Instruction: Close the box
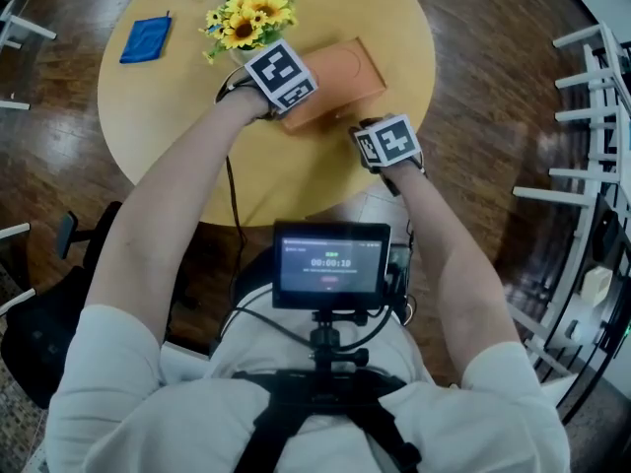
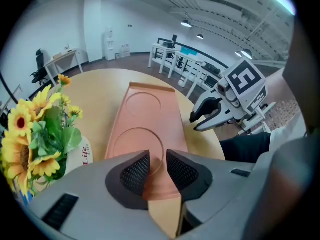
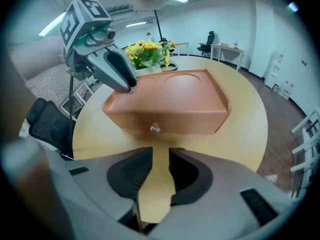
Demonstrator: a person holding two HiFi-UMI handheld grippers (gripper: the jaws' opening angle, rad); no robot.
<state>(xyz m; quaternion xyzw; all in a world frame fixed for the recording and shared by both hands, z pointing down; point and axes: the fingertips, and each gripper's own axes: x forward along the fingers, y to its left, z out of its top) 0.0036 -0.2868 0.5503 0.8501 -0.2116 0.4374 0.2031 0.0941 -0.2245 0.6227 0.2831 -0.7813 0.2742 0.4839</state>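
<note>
Box mid-bench, lid down, apparently flush: task approx. done. L gripper pressed together atop lid; R gripper slightly spread, empty, near knob. Remaining: withdraw.

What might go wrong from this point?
The left gripper, shut, rests on the box's top corner, and the sunflowers stand close beside it; a sideways shove might slide the box into them. The right gripper, open with nothing between its jaws, sits just in front of the knob and might snag it, pulling the front out.
</note>
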